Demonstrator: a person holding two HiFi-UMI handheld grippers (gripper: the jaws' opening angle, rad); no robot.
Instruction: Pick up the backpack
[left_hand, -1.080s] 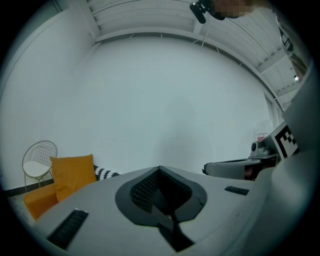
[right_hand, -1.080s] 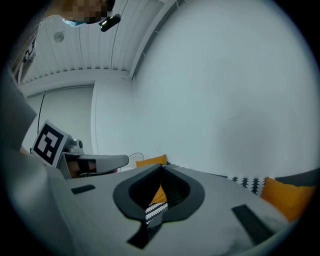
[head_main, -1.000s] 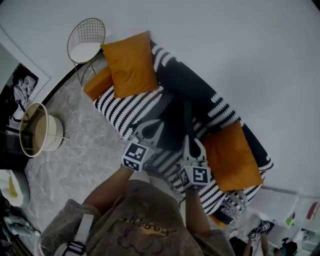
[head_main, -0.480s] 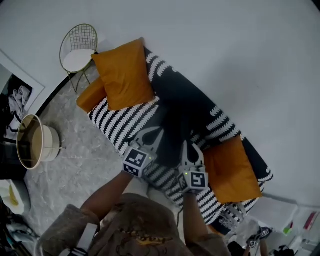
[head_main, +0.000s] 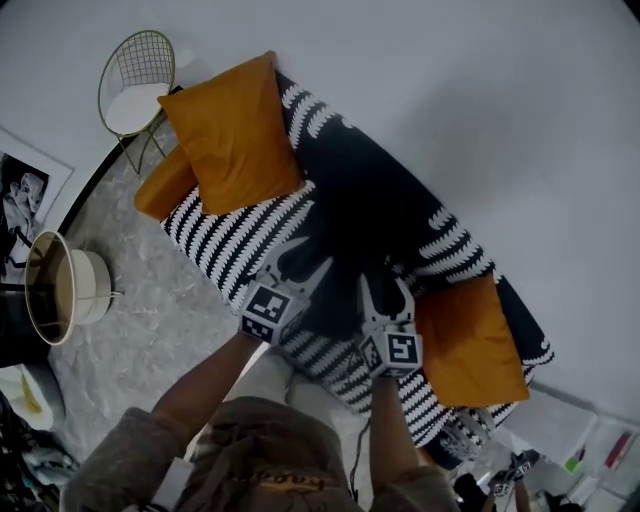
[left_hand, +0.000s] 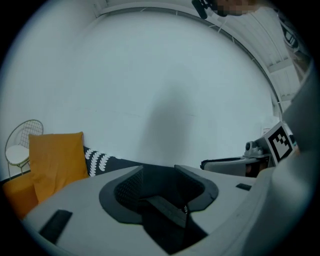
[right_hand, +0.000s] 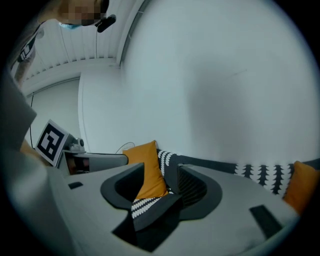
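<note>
A dark bulk (head_main: 362, 222) lies at the middle of the black-and-white striped sofa (head_main: 225, 235). It may be the backpack, but I cannot tell it from the sofa's dark back. My left gripper (head_main: 302, 254) and right gripper (head_main: 384, 282) hover side by side over the seat's front, pointing at that bulk. Both have just been opening, and nothing is between their fingers. In the left gripper view the left gripper (left_hand: 159, 175) frames only dark fabric. In the right gripper view the right gripper (right_hand: 161, 175) frames an orange cushion (right_hand: 147, 167).
A large orange cushion (head_main: 230, 130) and an orange bolster (head_main: 160, 185) sit at the sofa's left end, another orange cushion (head_main: 470, 345) at its right. A gold wire chair (head_main: 135, 75) and a round basket (head_main: 55, 290) stand on the marble floor at left.
Both grippers have moved forward and down toward the sofa's dark middle. Their jaws now stand wider apart than before.
</note>
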